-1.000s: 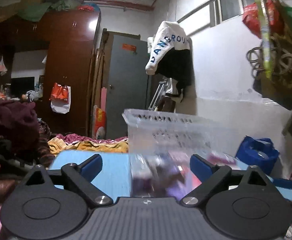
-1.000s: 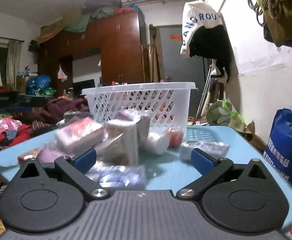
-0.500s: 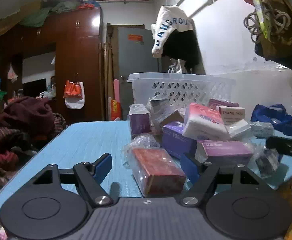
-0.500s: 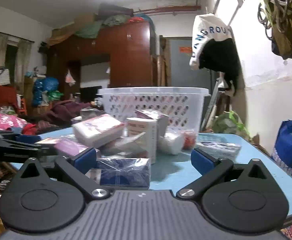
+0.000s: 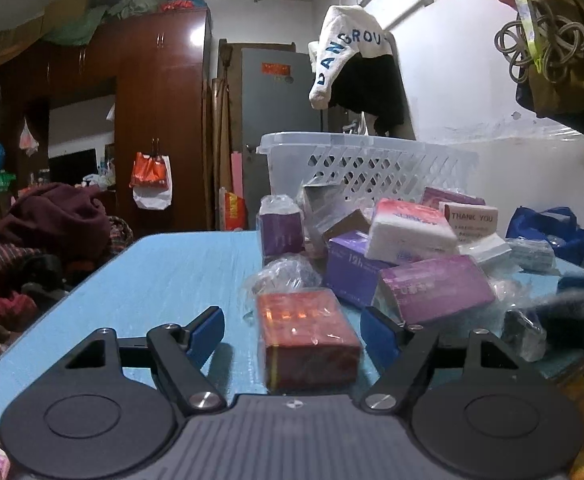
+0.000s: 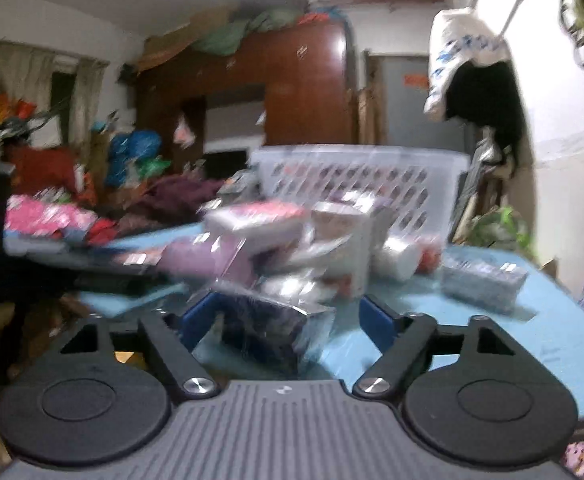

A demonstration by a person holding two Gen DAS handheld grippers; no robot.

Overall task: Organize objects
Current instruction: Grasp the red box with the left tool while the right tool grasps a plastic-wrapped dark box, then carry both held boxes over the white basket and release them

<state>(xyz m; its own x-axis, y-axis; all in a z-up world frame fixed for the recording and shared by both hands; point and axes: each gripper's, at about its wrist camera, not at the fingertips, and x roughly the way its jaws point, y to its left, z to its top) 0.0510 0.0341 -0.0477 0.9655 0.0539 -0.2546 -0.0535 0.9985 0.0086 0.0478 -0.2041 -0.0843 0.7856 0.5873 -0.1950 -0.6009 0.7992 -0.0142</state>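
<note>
The left gripper [image 5: 292, 330] stands partly open around a red box [image 5: 305, 338] on the blue worktop [image 5: 164, 276]; the box lies dead ahead between the pads with gaps on both sides, long axis running away toward the white basket [image 5: 371, 168] behind the pile. The right gripper [image 6: 284, 320] is closing on a dark wrapped packet [image 6: 264, 330], which sits nearer its left pad and clear of the right one. Each hand has its own item straight in front.

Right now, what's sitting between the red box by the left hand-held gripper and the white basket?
In the left wrist view, wrapped packs crowd that stretch: behind the red box come a crumpled clear wrapper, purple boxes and a white tissue pack, then the white basket.
</note>
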